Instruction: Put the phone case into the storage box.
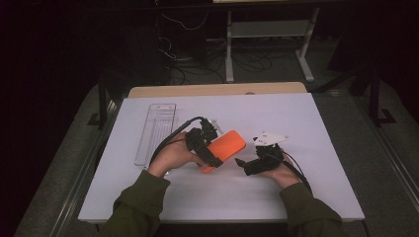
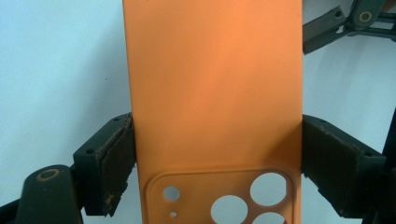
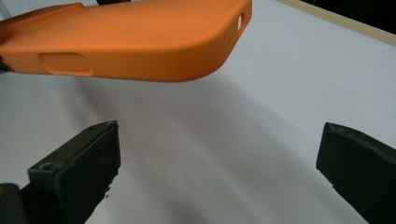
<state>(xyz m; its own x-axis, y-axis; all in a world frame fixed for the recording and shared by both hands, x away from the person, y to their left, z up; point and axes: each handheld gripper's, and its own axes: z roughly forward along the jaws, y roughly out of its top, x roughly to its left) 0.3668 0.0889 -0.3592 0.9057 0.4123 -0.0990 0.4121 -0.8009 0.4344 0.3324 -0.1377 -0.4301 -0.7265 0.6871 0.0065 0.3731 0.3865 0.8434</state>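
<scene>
Orange phone case (image 1: 225, 149) sits at the frame's centre, lifted off the white table (image 1: 296, 197); our left tool (image 2: 215, 154) clamps its long edges, so our right tool (image 3: 217, 163), spread wide and empty, can take it.

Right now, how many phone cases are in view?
1: the orange case, mid-table, clamped in the left gripper, lifted ahead of the open right gripper. The clear tray looks empty.
</scene>
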